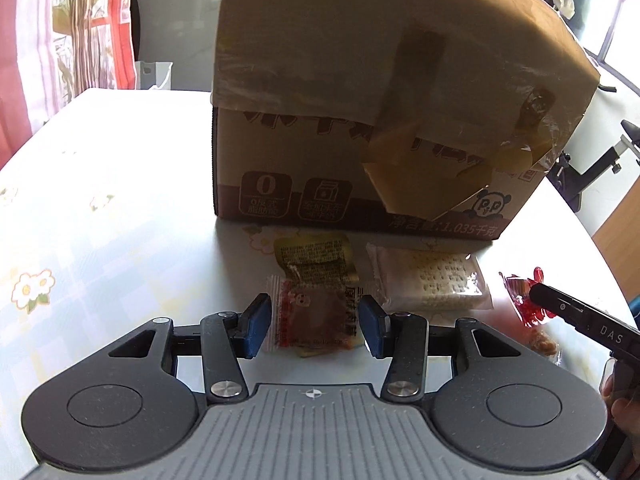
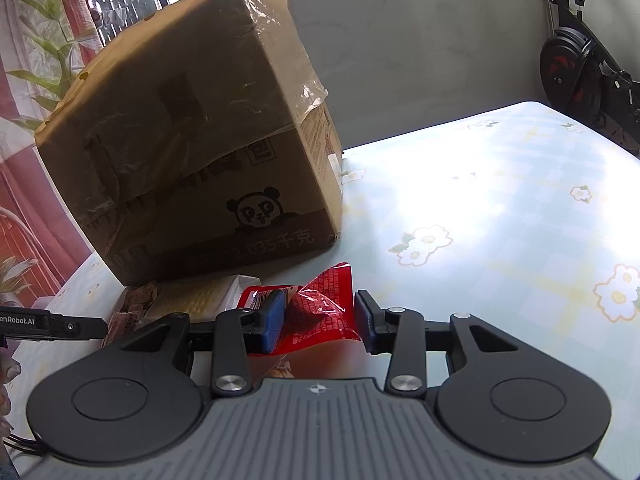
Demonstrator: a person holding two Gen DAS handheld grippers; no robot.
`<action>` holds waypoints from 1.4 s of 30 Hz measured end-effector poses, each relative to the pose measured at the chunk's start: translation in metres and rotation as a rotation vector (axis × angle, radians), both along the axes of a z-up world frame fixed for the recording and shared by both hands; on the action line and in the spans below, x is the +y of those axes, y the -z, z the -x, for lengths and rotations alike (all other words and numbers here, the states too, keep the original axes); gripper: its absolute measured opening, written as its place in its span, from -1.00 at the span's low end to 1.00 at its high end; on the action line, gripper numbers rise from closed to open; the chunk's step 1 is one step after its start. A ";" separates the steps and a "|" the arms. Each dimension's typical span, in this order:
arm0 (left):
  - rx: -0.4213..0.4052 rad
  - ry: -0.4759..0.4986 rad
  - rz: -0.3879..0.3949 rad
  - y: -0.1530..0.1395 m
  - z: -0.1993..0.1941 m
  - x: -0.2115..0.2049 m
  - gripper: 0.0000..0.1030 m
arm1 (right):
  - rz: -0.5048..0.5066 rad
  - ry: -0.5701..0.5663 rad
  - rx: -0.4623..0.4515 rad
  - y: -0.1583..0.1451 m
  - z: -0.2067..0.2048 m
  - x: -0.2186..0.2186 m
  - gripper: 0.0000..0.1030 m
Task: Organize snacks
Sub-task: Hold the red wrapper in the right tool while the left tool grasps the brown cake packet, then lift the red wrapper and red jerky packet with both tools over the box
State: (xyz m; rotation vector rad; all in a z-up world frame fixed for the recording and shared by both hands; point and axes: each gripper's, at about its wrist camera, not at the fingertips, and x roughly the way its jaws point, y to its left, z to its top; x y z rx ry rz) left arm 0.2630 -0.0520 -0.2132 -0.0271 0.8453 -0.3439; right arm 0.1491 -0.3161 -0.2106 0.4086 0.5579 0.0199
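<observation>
A taped cardboard box [image 1: 360, 92] with a panda print stands on the table; it also shows in the right wrist view [image 2: 192, 140]. In front of it lie a yellow-green snack packet [image 1: 316, 258], a clear cracker packet [image 1: 436, 280] and a small clear-and-red packet [image 1: 312, 316]. My left gripper [image 1: 314, 326] is open, its blue pads either side of the small clear-and-red packet. My right gripper [image 2: 320, 322] is open around a red snack packet [image 2: 320, 308], which also shows at the right of the left wrist view [image 1: 524, 300].
The table wears a pale floral cloth [image 2: 500, 208]. An exercise bike [image 2: 580, 76] stands beyond the table's far right. Red curtains and a plant [image 1: 80, 20] are at the left. The other gripper's finger [image 2: 60, 324] reaches in from the left.
</observation>
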 end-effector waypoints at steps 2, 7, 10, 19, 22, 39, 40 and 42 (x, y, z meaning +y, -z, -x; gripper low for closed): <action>-0.009 0.039 0.006 0.000 -0.010 -0.006 -0.03 | 0.002 -0.004 0.002 0.000 -0.001 0.000 -0.21; 0.043 0.072 0.013 0.014 -0.043 -0.016 -0.03 | 0.004 -0.007 0.005 0.000 -0.001 -0.001 -0.21; 0.074 0.064 0.033 0.020 -0.052 -0.010 -0.03 | 0.004 -0.008 0.008 0.000 -0.002 -0.001 -0.21; 0.091 0.103 0.036 0.019 -0.027 0.025 -0.03 | 0.001 -0.019 0.010 0.001 -0.004 -0.003 -0.21; 0.109 0.113 0.047 0.018 -0.021 0.033 -0.03 | 0.004 -0.021 0.011 0.001 -0.005 -0.003 -0.21; 0.062 0.230 -0.089 0.025 0.025 0.028 0.09 | 0.019 -0.033 0.010 0.000 -0.005 -0.001 -0.21; 0.050 0.236 -0.109 0.026 0.027 0.024 0.09 | 0.019 -0.033 0.010 0.000 -0.005 -0.001 -0.21; 0.029 0.246 -0.142 0.028 0.030 0.017 0.12 | 0.020 -0.034 0.011 0.000 -0.005 -0.001 -0.21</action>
